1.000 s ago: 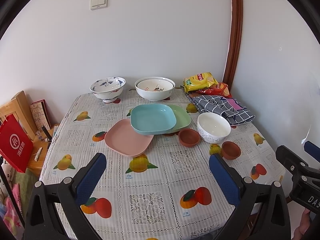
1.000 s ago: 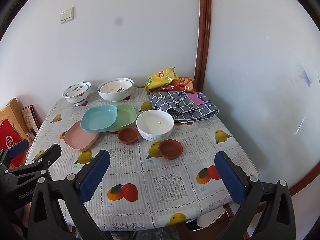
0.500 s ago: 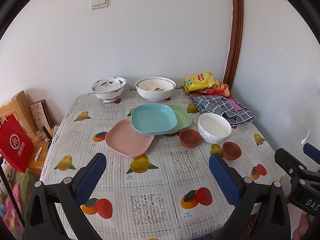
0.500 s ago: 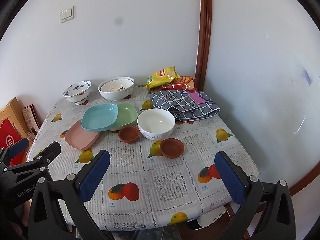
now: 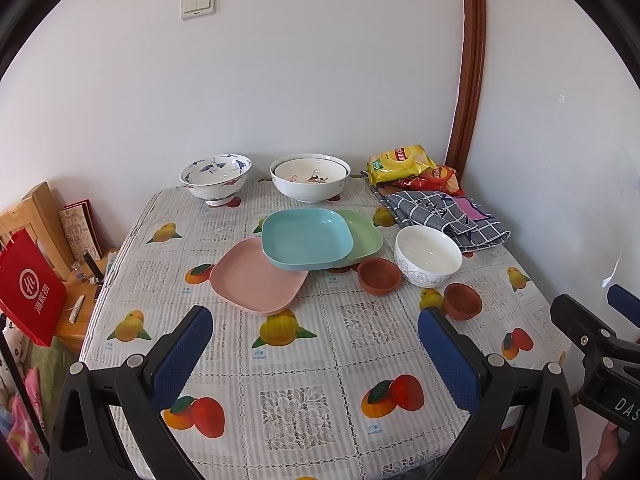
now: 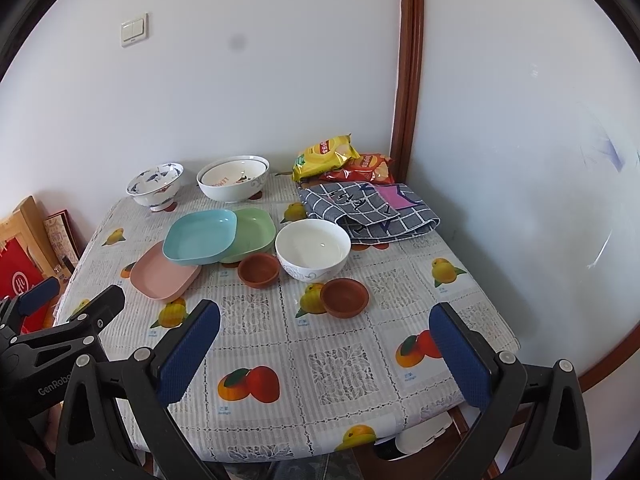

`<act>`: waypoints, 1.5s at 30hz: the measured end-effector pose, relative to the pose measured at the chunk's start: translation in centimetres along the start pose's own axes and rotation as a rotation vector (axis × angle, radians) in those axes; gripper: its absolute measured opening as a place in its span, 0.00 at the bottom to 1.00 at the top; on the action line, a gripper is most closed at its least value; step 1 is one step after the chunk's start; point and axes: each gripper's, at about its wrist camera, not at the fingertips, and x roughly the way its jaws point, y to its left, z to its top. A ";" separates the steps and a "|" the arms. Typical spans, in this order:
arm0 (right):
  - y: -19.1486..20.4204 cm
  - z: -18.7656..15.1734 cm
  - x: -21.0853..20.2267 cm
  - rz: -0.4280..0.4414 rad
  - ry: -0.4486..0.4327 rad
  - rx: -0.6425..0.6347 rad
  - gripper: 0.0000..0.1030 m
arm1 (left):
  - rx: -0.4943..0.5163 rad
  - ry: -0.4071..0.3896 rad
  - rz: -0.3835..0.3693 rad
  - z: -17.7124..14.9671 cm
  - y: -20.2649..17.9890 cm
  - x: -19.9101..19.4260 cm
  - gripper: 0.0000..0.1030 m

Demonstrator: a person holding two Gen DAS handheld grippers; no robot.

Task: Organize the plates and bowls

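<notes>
A blue plate [image 5: 306, 238] lies on top of a pink plate [image 5: 256, 280] and a green plate [image 5: 364, 236] mid-table. A white bowl [image 5: 427, 255] stands to their right, with two small brown bowls [image 5: 379, 276] [image 5: 462, 301] near it. A blue-patterned bowl [image 5: 216, 178] and a large white bowl [image 5: 310, 178] stand at the back. My left gripper [image 5: 312, 344] is open and empty above the table's near part. My right gripper [image 6: 324, 348] is open and empty, nearer than the brown bowl [image 6: 344, 296].
The table [image 5: 304, 392] has a fruit-print cloth and stands in a wall corner. A checked cloth [image 5: 444, 216] and snack bags [image 5: 400, 164] lie at the back right. A wooden chair [image 5: 36, 220] and red bag [image 5: 28, 288] stand to the left.
Both views have shifted very slightly; the dishes sit a touch lower in the frames. Nothing on the table has moved and both grippers stay open.
</notes>
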 end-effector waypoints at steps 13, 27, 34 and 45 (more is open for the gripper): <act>-0.1 0.0 -0.1 0.001 -0.002 0.004 1.00 | -0.006 0.006 -0.004 0.3 0.1 0.0 1.00; 0.1 0.3 1.1 0.015 0.005 0.007 1.00 | -0.006 0.017 -0.010 0.7 0.3 1.2 1.00; 0.3 1.2 2.6 0.027 0.003 0.001 1.00 | -0.013 0.033 -0.002 1.7 0.5 2.9 1.00; 1.4 3.2 7.9 0.122 0.066 0.019 0.99 | -0.054 0.109 0.032 2.9 2.9 8.3 1.00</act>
